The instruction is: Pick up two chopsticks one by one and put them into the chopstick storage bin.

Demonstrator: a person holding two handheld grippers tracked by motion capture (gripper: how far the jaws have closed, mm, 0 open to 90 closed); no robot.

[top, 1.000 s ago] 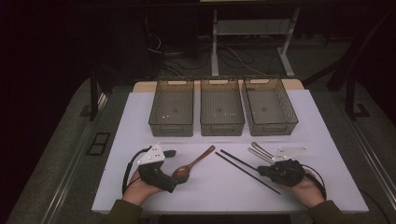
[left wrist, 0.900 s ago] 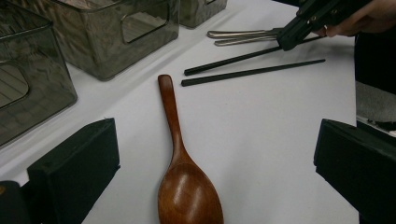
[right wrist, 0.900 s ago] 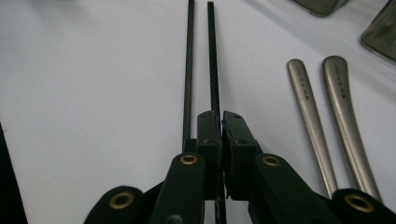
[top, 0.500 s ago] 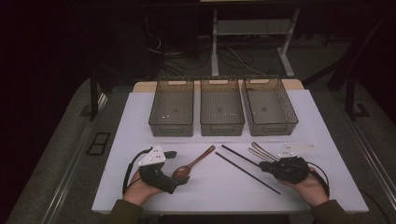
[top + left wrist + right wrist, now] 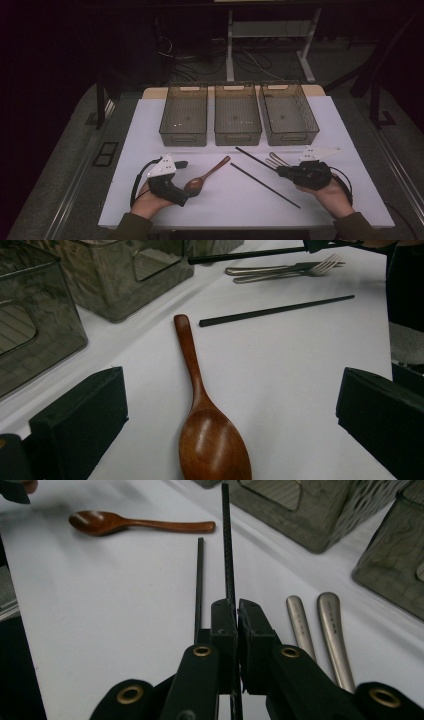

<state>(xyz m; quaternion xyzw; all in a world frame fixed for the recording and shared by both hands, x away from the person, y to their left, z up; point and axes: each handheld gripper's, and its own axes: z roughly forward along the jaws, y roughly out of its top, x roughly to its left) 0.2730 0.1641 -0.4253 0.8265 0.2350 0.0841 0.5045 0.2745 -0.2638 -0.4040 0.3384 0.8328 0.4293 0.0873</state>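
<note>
Black chopstick (image 5: 228, 545) clamped near its end in my right gripper (image 5: 237, 611), just off the tabletop (image 5: 320, 210); could swivel or slip. Left gripper (image 5: 225, 405) gapes over spoon (image 5: 207, 430), idle.

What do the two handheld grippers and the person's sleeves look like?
Both grippers, the left gripper and the right gripper, are black. Each carries a pale grey three-cornered plate on top and trails a black cable. The jaws are blocky black pads on black arms with brass-coloured rivets. The sleeves look dark olive.
</note>
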